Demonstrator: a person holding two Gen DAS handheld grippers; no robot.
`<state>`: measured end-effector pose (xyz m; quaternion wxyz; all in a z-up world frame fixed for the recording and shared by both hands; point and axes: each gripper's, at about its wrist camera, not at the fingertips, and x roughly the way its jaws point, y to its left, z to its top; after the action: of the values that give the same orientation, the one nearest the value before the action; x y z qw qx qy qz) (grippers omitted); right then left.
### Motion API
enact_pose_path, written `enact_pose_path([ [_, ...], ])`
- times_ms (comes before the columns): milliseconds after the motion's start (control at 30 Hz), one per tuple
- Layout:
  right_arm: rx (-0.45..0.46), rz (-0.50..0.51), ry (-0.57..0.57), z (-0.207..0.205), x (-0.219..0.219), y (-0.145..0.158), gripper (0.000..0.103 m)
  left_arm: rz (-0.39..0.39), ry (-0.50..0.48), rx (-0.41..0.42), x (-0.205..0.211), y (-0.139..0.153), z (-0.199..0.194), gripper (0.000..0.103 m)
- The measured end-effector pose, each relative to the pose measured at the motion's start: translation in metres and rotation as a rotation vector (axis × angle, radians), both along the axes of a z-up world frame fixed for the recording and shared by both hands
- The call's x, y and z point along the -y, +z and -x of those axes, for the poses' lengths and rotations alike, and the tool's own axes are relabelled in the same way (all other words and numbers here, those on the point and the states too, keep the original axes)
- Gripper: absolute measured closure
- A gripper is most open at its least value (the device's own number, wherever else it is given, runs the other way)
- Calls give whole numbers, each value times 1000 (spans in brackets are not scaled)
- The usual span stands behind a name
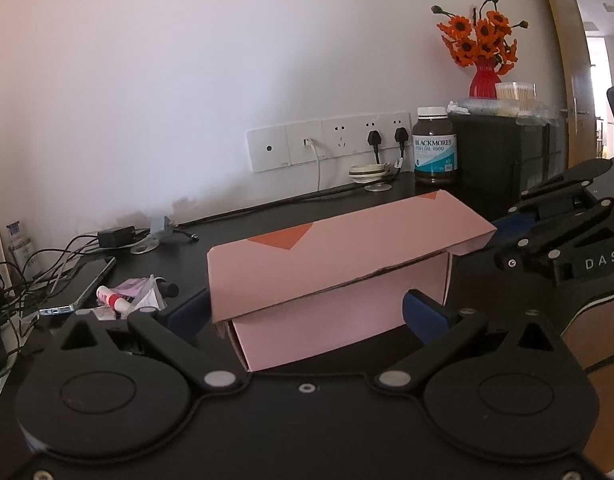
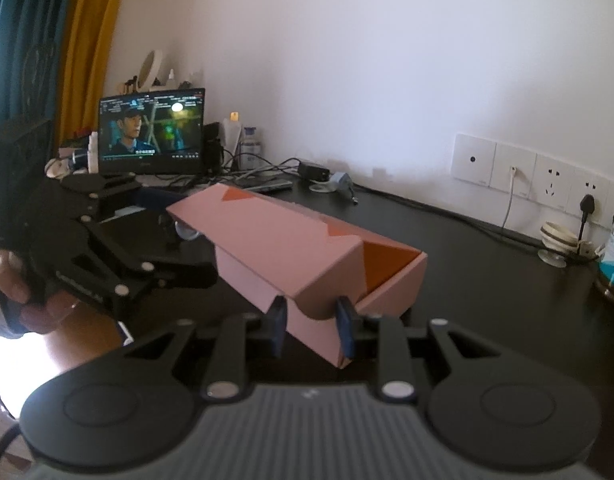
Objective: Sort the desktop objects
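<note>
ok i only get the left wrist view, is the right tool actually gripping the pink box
Observer: yes, the right wrist view shows the right tool shut on the near end of the pink box.
Operator: is the lid closed at that end
Observer: no, it stands open there, and the orange interior shows.
Operator: anything on the desk i can't see
Observer: a laptop with its screen lit, at the far end of the desk.
</note>
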<state>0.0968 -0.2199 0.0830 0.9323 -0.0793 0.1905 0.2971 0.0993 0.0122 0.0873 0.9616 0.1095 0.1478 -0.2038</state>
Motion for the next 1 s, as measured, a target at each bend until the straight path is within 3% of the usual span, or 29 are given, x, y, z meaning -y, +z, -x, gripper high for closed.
enact_pose_path([
  [500, 42, 67, -25, 5, 4, -4, 77, 23, 5, -36, -9, 0, -7, 0],
  [600, 114, 104, -17, 15, -1, 5, 77, 23, 2, -8, -8, 5, -3, 0],
  [733, 248, 270, -5, 25, -23, 5, 77, 14, -16, -10, -3, 5, -1, 0],
  [833, 198, 250, -23, 18, -25, 6, 77, 14, -16, -10, -1, 3, 2, 0],
  [1000, 113, 125, -12, 20, -13, 10, 74, 19, -29, -27, -4, 1, 3, 0],
])
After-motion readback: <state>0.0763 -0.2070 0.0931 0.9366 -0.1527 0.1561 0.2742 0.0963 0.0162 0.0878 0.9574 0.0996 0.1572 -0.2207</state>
